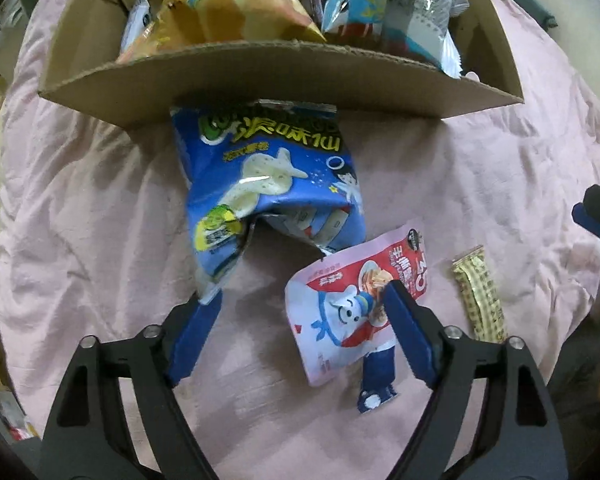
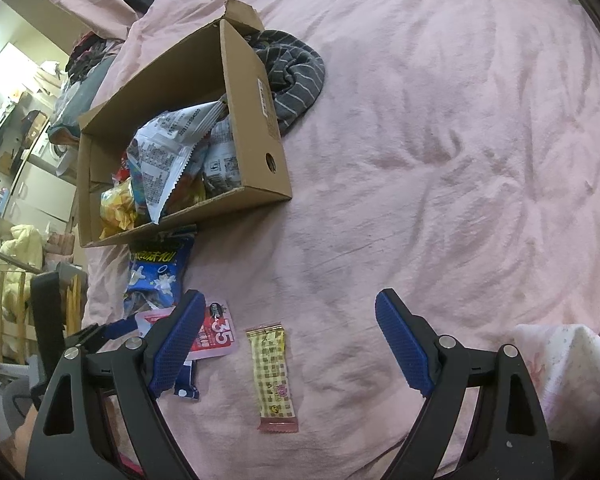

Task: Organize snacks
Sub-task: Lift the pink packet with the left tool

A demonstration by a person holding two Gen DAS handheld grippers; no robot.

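A crumpled blue snack bag (image 1: 272,184) leans against the front wall of the cardboard box (image 1: 284,64), which holds several snack packets. Its lower corner touches the left finger (image 1: 196,328) of my left gripper (image 1: 300,312), whose jaws stand wide apart. A pink-and-white packet (image 1: 340,320) lies partly between those fingers, on top of a small blue packet (image 1: 376,376). A yellow checked bar (image 2: 274,376) lies on the bedspread between the spread fingers of my open right gripper (image 2: 292,336), not touched. The blue bag (image 2: 156,276) and the box (image 2: 256,120) also show in the right wrist view.
Everything lies on a pink bedspread (image 2: 440,160). A grey striped cloth (image 2: 296,76) lies behind the box. A white floral cloth (image 2: 568,372) sits at the lower right. Room furniture and clutter stand beyond the bed's left edge (image 2: 28,200).
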